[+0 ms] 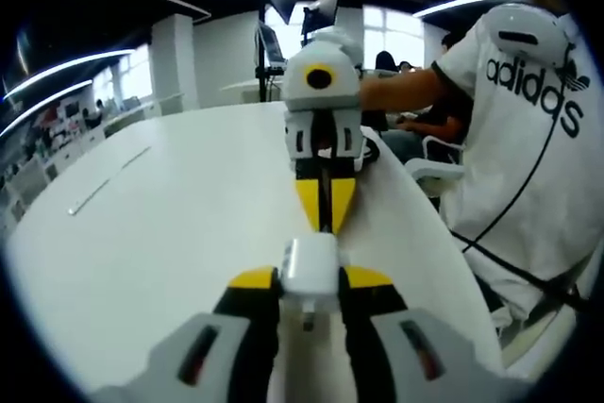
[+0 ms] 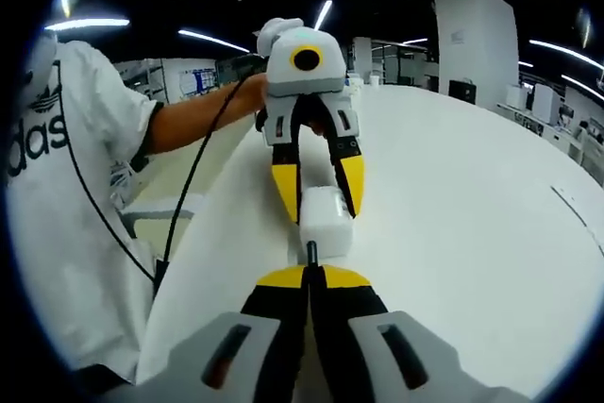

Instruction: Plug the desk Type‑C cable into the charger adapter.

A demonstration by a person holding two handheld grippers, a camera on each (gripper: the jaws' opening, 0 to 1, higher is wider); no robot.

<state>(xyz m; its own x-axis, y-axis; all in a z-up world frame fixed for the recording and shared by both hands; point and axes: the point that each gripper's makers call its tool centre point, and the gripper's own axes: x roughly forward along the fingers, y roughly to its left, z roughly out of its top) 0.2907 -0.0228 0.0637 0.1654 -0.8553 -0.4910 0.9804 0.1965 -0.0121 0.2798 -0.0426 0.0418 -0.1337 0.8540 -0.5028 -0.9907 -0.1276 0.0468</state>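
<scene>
Above the white bench | left gripper fingers pinch charger adapter at 12 o'clock | right gripper fingers pressed together on Type-C cable, tip at adapter face | adapter looks light, rigid, slick: hold flat sides; cable limp: grip near plug | right gripper view shows plug; left gripper view hides port.

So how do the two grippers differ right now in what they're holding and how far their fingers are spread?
The left gripper holds the white charger adapter, a wide block, so its fingers stand apart. The right gripper is pinched nearly shut on the thin dark Type-C cable plug, fingers almost touching. They share yellow-tipped fingers and face each other over the white table, plug tip close to the adapter.
</scene>
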